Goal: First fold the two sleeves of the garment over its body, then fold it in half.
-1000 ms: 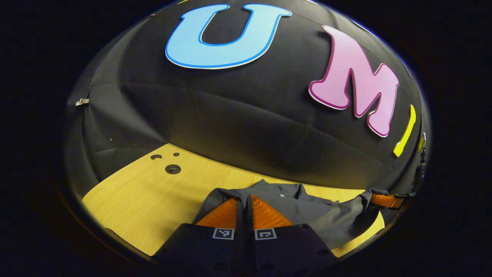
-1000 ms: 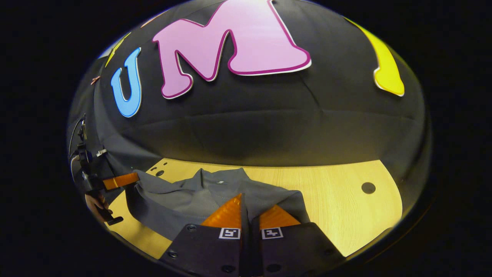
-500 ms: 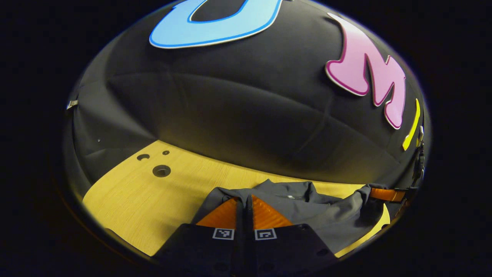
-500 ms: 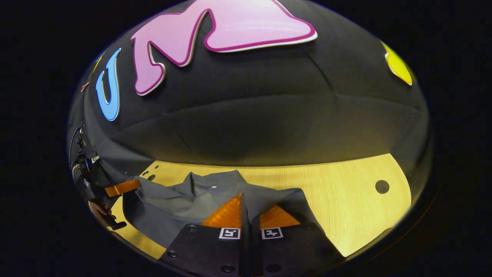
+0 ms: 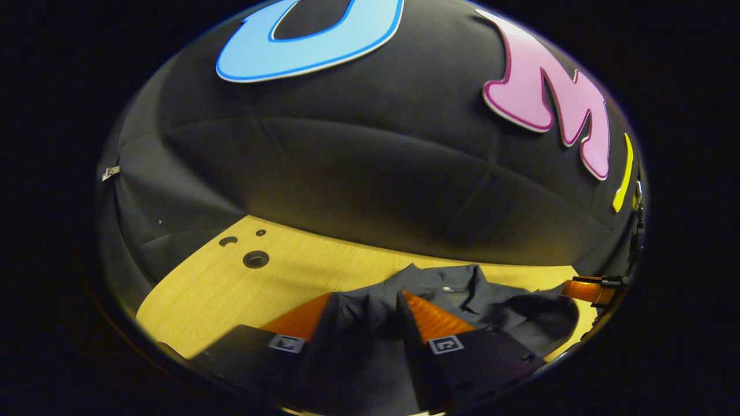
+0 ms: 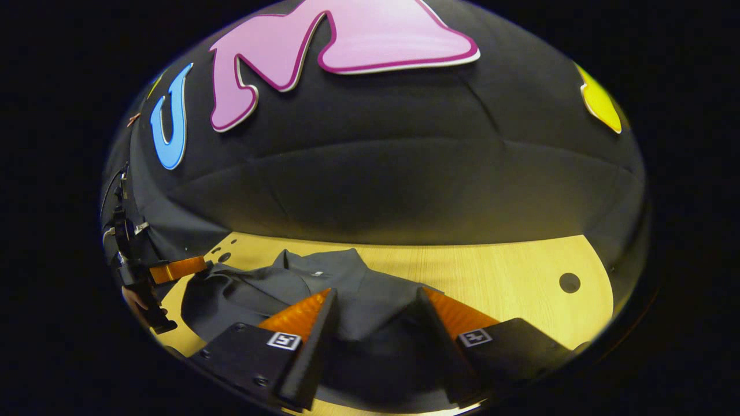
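A dark grey garment (image 5: 462,297) lies folded on the wooden table (image 5: 231,283), its collar toward the booth wall. My left gripper (image 5: 365,303) stands open right over the garment's near left part, cloth showing between its fingers with neither finger pressing it. In the right gripper view the same garment (image 6: 300,286) spreads out with its collar at the far side, and my right gripper (image 6: 376,294) is open above its near right part. The left gripper (image 6: 173,268) shows far off at the left edge there, held by a hand (image 6: 136,297). The right gripper (image 5: 587,289) shows at the right edge of the left gripper view.
The table has round holes (image 5: 255,259) at its far left corner and another hole (image 6: 569,282) at the far right. Bare wood (image 6: 509,277) runs right of the garment and left of it (image 5: 202,289). The black cloth wall closes the back.
Both grippers were shut on the garment's edge and have now opened, letting the cloth drop flat onto the garment's body.
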A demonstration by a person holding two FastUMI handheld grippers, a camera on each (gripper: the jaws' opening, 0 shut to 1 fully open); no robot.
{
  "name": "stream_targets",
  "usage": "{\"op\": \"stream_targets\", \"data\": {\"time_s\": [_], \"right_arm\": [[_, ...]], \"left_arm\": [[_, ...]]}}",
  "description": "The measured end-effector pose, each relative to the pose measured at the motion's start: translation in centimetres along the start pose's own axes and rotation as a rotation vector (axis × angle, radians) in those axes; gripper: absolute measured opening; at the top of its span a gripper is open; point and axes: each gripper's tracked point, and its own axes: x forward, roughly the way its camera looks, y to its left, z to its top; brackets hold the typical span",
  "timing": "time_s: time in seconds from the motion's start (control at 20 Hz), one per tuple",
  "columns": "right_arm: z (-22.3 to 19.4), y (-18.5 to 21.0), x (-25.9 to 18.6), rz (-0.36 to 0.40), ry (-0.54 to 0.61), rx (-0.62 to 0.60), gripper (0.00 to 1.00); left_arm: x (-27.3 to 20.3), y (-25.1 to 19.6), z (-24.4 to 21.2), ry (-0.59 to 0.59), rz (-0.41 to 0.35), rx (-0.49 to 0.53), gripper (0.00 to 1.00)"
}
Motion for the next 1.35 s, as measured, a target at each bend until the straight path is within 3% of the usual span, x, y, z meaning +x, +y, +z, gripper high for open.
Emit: {"op": "stream_targets", "data": {"time_s": [0.05,0.1,0.15,0.2,0.5,0.75,1.0,1.15,1.35], "right_arm": [[0.6,-0.1,-1.1,-0.006,-0.012,0.012,0.79],[1.1,0.0,-1.8,-0.011,-0.028,0.025,0.98],[1.6,-0.1,-2.7,-0.017,-0.045,0.030,0.98],[2.1,-0.2,-3.7,-0.029,-0.060,0.029,0.98],[5.4,1.4,-12.0,-0.065,-0.170,-0.022,0.99],[6.7,4.0,-21.7,-0.093,-0.288,-0.029,0.99],[3.1,7.0,-30.4,-0.124,-0.275,-0.102,0.99],[0.0,10.0,-34.6,-0.094,-0.261,-0.047,0.98],[-4.2,12.1,-39.5,-0.130,-0.241,-0.030,0.99]], "left_arm": [[-1.1,0.2,0.8,-0.013,0.004,0.000,0.66],[-2.2,0.1,1.5,-0.029,0.007,-0.002,0.90],[-3.6,0.3,2.0,-0.043,0.012,-0.006,0.89],[-5.2,0.6,2.4,-0.053,0.019,-0.012,0.94],[-17.8,3.5,3.1,-0.141,0.113,0.001,0.96],[-27.9,5.3,2.9,-0.208,0.186,-0.060,0.96],[-34.7,5.1,-0.1,-0.203,0.178,-0.058,0.96],[-38.3,4.9,-2.6,-0.196,0.181,-0.025,0.96],[-41.0,3.3,-6.4,-0.155,0.119,0.010,0.96]]}}
